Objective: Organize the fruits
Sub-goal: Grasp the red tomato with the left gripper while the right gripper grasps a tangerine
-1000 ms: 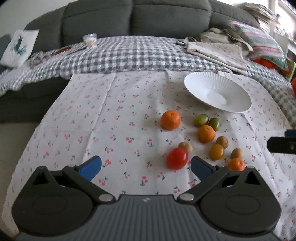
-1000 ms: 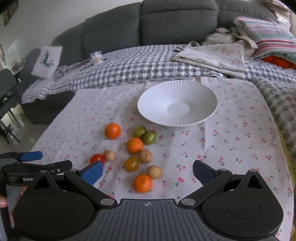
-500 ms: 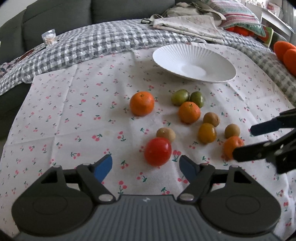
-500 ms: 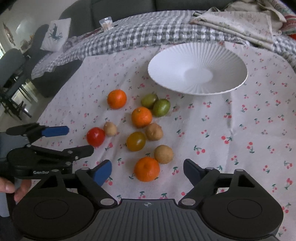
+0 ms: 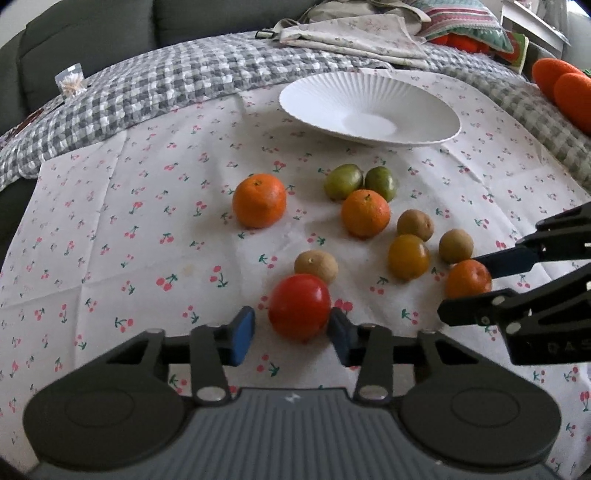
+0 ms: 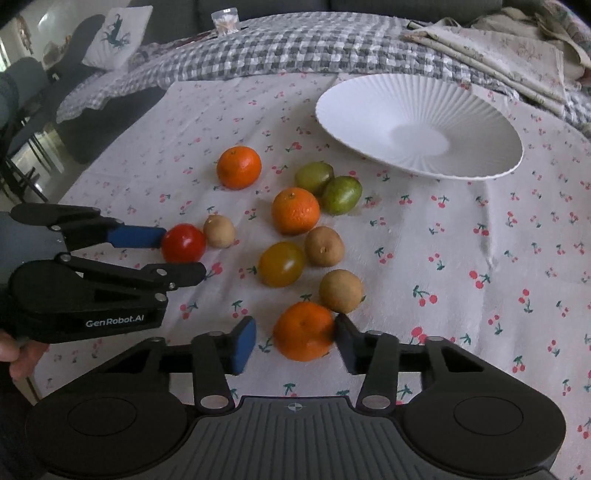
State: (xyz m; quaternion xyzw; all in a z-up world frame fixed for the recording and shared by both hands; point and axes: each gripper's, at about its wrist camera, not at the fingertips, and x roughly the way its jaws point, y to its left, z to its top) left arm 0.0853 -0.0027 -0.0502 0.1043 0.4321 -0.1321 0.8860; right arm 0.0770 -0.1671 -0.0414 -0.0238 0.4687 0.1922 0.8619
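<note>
left tool (image 5: 291,330) closing (round tomato (image 5: 299,306))

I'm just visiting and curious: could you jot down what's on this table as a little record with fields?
surface: cherry-print cloth
dish: white ribbed plate, nothing in it
fruit: ten loose pieces beside the plate
left gripper: closing around the red tomato, left pad not yet touching
right gripper: closing around the nearest orange

A cherry-print cloth (image 5: 122,206) is spread under everything. At twelve o'clock beyond it, a grey checked blanket (image 5: 177,77) is draped before a dark sofa (image 5: 92,33). Folded fabric (image 6: 491,55) is seen at one o'clock, a white cushion (image 6: 116,35) at ten o'clock.
</note>
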